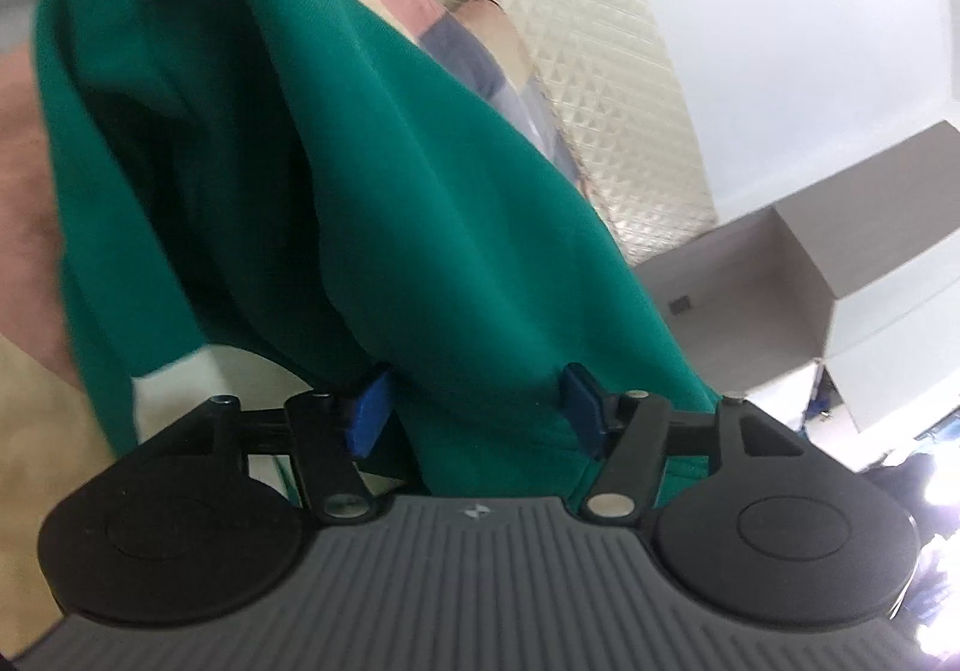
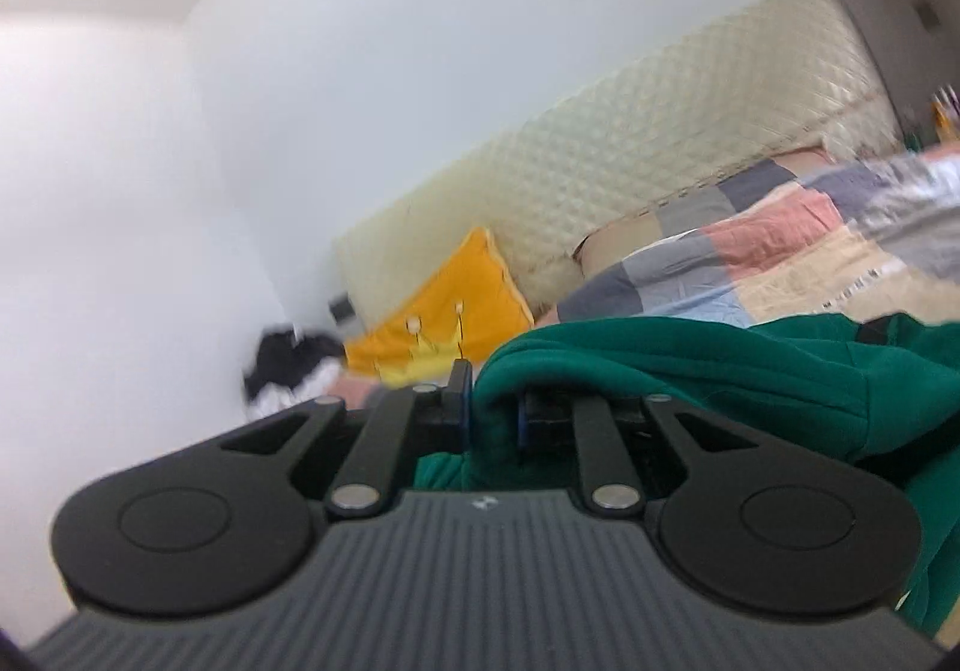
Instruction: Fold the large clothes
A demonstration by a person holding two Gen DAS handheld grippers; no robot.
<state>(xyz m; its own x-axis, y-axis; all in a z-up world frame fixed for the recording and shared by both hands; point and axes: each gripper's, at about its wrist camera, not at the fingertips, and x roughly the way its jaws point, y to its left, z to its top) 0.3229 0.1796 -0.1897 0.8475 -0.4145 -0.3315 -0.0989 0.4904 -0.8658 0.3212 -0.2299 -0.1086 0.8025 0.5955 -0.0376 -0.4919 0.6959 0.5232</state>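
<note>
Patchwork bed [image 2: 780,257] | green sweatshirt [image 1: 372,191]: soft, limp, thick; grip edges | right gripper [image 2: 493,419] clamps fold at 6 o'clock | left gripper [image 1: 474,413] jaws wide, cloth between, grip unclear

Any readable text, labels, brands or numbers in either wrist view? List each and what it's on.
No text can be read in either view.
Small pale emblem on the left gripper body: a logo mark, no letters.
Same emblem on the right gripper body: no letters.
Dark print on the patchwork bedspread: too blurred to read.
Small dark square on the open cardboard box: too small to read.
</note>
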